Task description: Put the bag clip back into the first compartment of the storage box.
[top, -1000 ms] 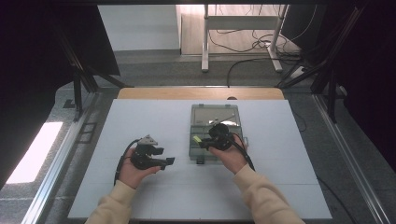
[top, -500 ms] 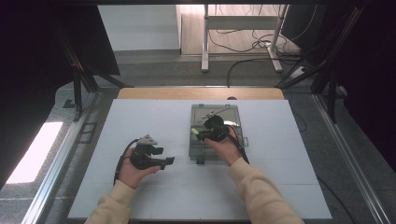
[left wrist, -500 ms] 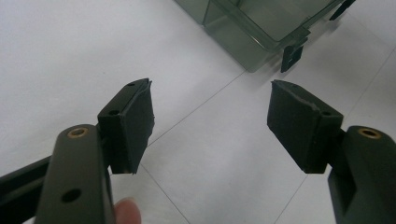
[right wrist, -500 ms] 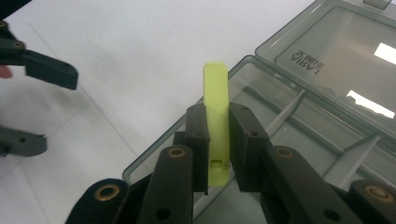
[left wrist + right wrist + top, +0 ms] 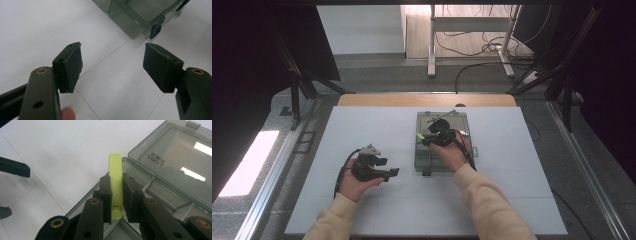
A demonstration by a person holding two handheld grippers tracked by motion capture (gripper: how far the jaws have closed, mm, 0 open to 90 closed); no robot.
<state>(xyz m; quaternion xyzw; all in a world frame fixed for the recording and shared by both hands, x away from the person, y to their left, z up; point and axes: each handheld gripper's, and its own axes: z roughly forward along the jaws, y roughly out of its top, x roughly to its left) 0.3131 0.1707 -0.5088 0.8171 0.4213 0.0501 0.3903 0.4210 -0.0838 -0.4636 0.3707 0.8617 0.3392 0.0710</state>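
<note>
We're mid-carry with a part pinched, judging by the grip. Nearest us, the left gripper (image 5: 384,168) sits at about 7 o'clock on the white table (image 5: 362,130), jaws wide apart, nothing between its pads (image 5: 160,66), just bare tabletop; the near corner of the case shows at its 1 o'clock. Farther out, the right gripper (image 5: 426,139) is clamped on a flat yellow-green piece (image 5: 116,187), which stands up between the jaws over the left edge of the smoky clear compartment case (image 5: 424,162) near table centre. Its open lid (image 5: 180,150) lies flat beyond, toward 12 o'clock. To do this well, we'd keep the squeeze steady, hold the piece square to the pads, line it up over one compartment before lowering, and clear the dividers. Can't tell yet which compartment is the target. Left should stay parked, or brace the case wall if it slides.
</note>
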